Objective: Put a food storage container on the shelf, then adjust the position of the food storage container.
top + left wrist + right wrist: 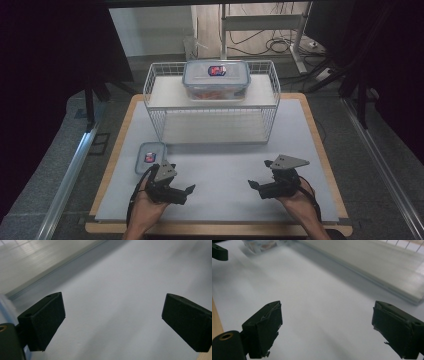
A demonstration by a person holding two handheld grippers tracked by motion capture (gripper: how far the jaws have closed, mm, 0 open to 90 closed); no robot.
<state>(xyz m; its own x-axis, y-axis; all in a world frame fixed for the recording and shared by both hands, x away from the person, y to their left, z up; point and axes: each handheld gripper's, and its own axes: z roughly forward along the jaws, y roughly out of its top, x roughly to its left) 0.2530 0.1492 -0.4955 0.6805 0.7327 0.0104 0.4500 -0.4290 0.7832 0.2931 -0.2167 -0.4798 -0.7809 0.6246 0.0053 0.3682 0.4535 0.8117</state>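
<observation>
High view first: the large lidded container [216,80] sits on the upper shelf of the white wire rack [155,80] in the upper middle of the frame, likely parked there to leave the front of the worktop [225,160] free. The small lidded container [150,157] lies flat on the worktop at lower left, just in front of the rack's left corner and just beside the left hand-held gripper [189,189], so it looks to me like the piece about to be picked up and stowed. Both hands rest low at the bottom of the frame, the left hand-held gripper at lower left and the right hand-held gripper [253,185] at lower right, pointing inward towards each other, well apart, as if waiting to begin

In the left gripper view its jaws stand wide apart with bare worktop between them, gripping and touching nothing. In the right gripper view the right hand-held gripper [325,327] is likewise spread wide and empty; the small lidded container [260,245] shows blurred at upper left and the rack's lower shelf [387,272] crosses the upper right
</observation>
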